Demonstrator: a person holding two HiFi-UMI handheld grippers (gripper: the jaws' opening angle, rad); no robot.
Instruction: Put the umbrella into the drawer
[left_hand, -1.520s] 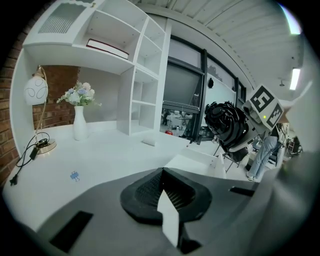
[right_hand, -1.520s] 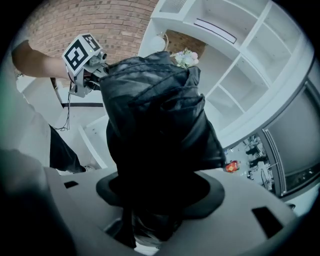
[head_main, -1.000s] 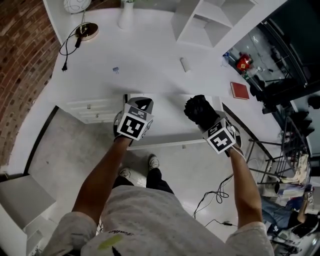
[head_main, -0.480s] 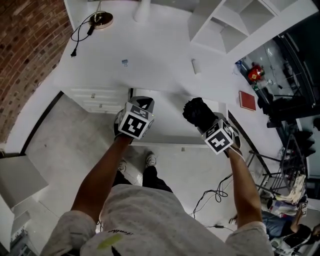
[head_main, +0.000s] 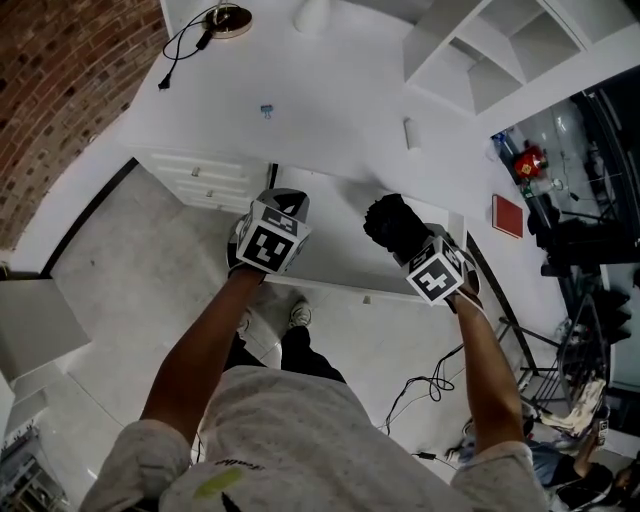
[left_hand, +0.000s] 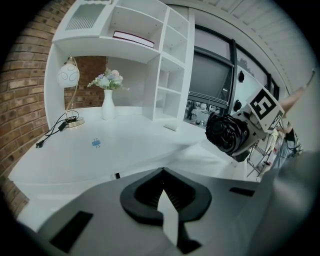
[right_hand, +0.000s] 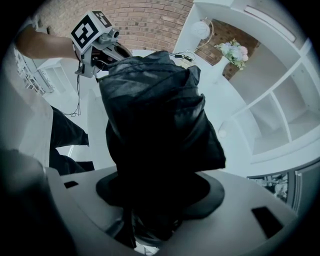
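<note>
The black folded umbrella (head_main: 393, 224) bunches in my right gripper (head_main: 408, 243), which is shut on it; it fills the right gripper view as a dark bundle (right_hand: 155, 115). It hangs over the open white drawer (head_main: 335, 258) that is pulled out from under the desk (head_main: 330, 110). My left gripper (head_main: 283, 203) hovers over the drawer's left end, a hand's width left of the umbrella. Its jaws are shut (left_hand: 161, 192) with nothing between them. In the left gripper view the umbrella (left_hand: 227, 132) shows at the right.
On the desk lie a lamp base with a black cable (head_main: 225, 18), a small blue clip (head_main: 266, 111), a white cylinder (head_main: 408, 133) and a red book (head_main: 507, 215). A shelf unit (head_main: 490, 50) stands at the back right. Closed drawers (head_main: 205, 182) sit left of the open one. Cables (head_main: 430, 385) trail on the floor.
The head view has swung, so the desk has slid right and up in it. Both grippers keep about the same places over the drawer, the right one still shut on the umbrella.
</note>
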